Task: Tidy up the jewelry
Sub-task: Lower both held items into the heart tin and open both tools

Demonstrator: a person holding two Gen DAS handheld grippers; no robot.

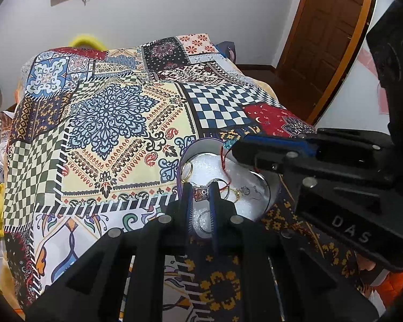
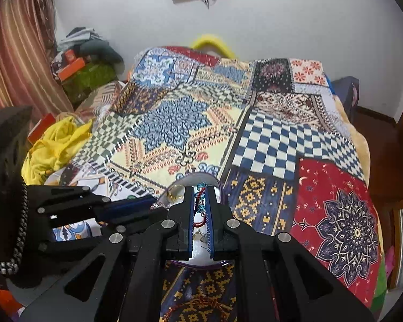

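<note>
A round purple-rimmed tin (image 1: 266, 204) with white padding sits on the patchwork bedspread (image 1: 115, 123). It holds gold rings (image 1: 186, 170) and other small jewelry. My left gripper (image 1: 200, 187) hovers over the tin, shut on a jewelled ring (image 1: 201, 192). My right gripper (image 2: 200, 187), seen from the side in the left wrist view (image 1: 235, 147), is above the tin (image 2: 217, 185), shut on a red cord bracelet (image 2: 200, 198) with turquoise beads; the cord (image 1: 224, 166) hangs down into the tin.
Another red cord bracelet (image 2: 201, 304) lies on the bedspread in front of the tin. Yellow cloth (image 2: 53, 145) and boxes pile at the bed's left. A wooden door (image 1: 327, 40) stands at the right.
</note>
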